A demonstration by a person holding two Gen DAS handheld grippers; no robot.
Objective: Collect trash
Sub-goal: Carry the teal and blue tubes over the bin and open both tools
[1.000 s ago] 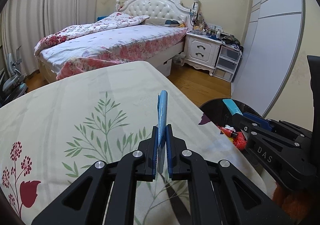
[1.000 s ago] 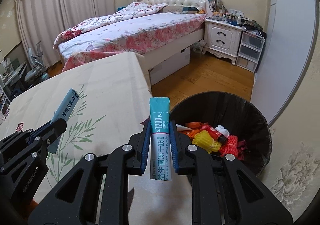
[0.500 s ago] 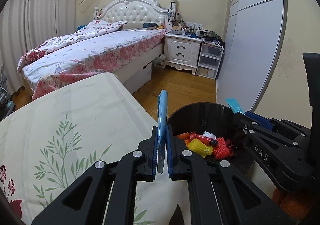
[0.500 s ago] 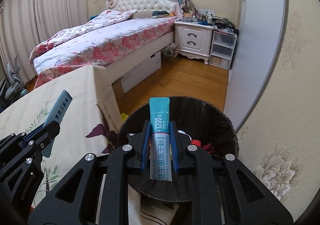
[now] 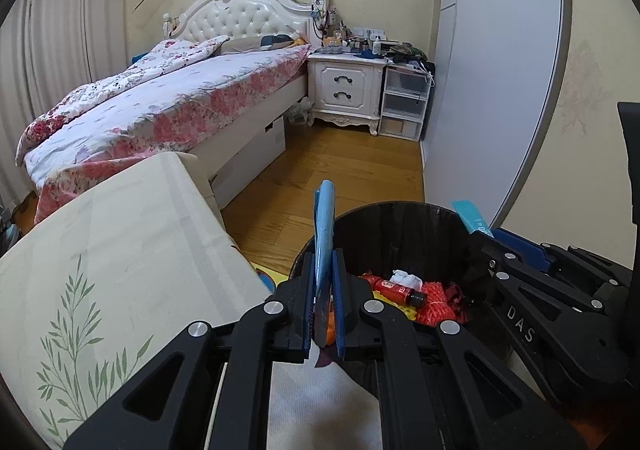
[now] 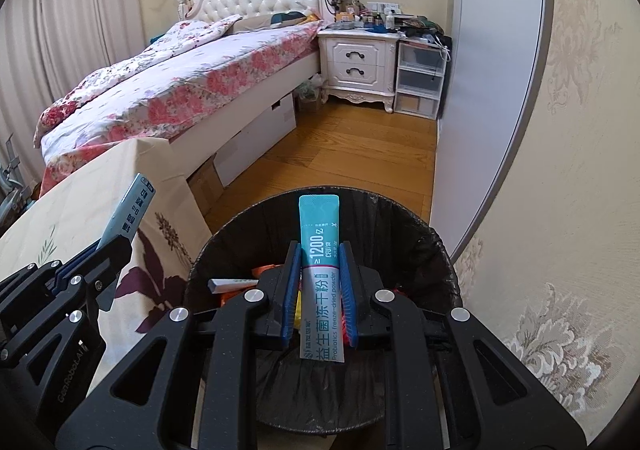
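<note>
Teal sachet (image 6: 320, 250) pinched upright in right tongs (image 6: 319, 290), above black bin (image 6: 420, 234). Blue sachet (image 5: 324, 234) clamped edge-on in left tongs (image 5: 323, 298), over bin's near-left rim. Bottle (image 5: 396, 287), wrappers inside bin. Cloth-covered counter (image 5: 120, 242) left of bin.

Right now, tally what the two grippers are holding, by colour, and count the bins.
Teal sachet, clamped in the right gripper over the bin: 1
Light blue sachet, clamped edge-on in the left gripper: 1
Black bin, lined, already holding trash: 1
Total: 3
</note>
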